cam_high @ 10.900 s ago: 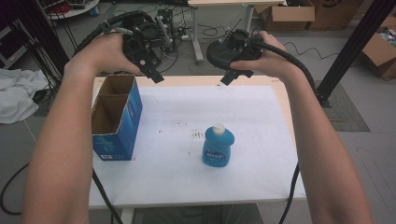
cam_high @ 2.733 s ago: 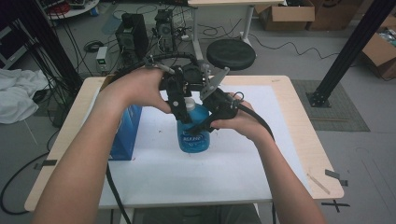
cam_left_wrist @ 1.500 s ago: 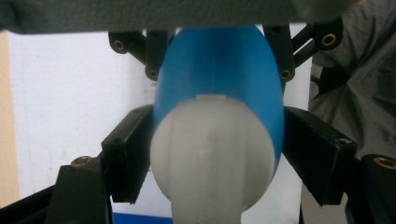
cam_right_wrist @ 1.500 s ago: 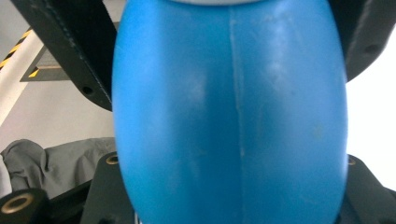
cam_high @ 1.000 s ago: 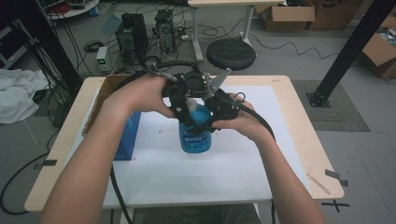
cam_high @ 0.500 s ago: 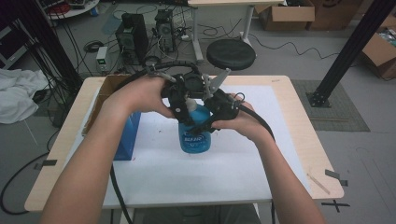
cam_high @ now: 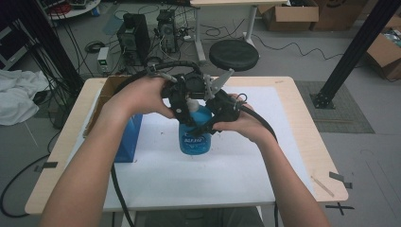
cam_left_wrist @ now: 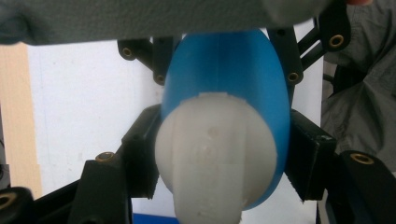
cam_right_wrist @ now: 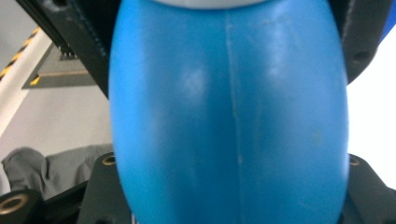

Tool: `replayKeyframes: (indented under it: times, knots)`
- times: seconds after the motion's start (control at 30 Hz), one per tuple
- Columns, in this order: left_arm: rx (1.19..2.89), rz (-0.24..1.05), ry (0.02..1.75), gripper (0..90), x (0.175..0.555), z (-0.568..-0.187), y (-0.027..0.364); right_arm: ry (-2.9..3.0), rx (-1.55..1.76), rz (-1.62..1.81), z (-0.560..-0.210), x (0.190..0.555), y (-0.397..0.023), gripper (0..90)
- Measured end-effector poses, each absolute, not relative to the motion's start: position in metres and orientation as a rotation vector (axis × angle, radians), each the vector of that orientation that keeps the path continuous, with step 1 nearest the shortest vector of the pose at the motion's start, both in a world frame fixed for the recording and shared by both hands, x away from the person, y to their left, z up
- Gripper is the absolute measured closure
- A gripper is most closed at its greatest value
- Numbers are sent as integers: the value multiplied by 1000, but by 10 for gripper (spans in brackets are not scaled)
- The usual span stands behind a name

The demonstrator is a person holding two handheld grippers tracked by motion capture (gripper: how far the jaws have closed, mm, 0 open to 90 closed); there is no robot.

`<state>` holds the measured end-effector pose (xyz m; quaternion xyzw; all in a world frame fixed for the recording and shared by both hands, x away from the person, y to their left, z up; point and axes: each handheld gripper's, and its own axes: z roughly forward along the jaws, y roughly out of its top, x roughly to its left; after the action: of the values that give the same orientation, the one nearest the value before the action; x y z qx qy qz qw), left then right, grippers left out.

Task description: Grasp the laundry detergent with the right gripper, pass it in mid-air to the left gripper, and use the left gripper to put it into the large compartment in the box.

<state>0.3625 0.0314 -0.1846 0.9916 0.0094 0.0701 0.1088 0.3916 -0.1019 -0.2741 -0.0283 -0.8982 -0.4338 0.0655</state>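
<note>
A person stands at a pale wooden table w/ a white sheet on top (cam_high: 156,175), holding a two-jaw gripper in each hand. Both meet over a bright blue plastic bottle w/ a white cap (cam_high: 195,135), which stands near the sheet's centre, just right of an open blue cardboard box (cam_high: 126,142).

Risks, as a judgement: the bottle's sides are smooth and rounded, so it could slip or twist out if either hold loosens. If the cap is being worked, uneven force from the two hands could tip the bottle or squeeze liquid out. The box sits close enough to be knocked.

Left gripper (cam_left_wrist: 219,158): in its own view the black jaws sit either side of the bottle's neck, just below the white cap, closed onto it.

Right gripper (cam_high: 215,116): its jaws flank the bottle's blue body (cam_right_wrist: 229,116); they look clamped on it, tho the contact pts are mostly hidden.
</note>
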Motion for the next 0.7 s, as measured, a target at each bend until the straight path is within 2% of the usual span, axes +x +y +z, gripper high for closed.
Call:
replayKeyframes:
  times: [0.1,0.27,0.3,0.33,0.37,0.4,0.43,0.47,0.7]
  knots:
    - [2927,193,73,393,363,-181,34,-2722,-146,-1350,-273,394,-105,206]
    - [2927,192,285,394,370,-164,48,-2747,-189,-1317,-272,395,-114,207]
    - [2927,192,285,394,370,-164,48,-2747,-189,-1317,-272,395,-114,207]
    - [2919,196,386,394,373,-158,55,-2755,-198,-1308,-272,395,-118,207]
    - [2919,196,386,394,373,-158,55,-2755,-198,-1308,-272,395,-118,207]
    - [2908,197,502,394,376,-150,62,-2773,-213,-1287,-271,396,-124,205]
    - [2908,197,502,394,376,-150,62,-2787,-225,-1267,-270,396,-127,204]
    - [2902,204,621,393,381,-143,71,-2802,-242,-1245,-270,397,-131,203]
    - [2819,268,1038,394,391,-119,108,-2930,-343,-1076,-271,401,-156,212]
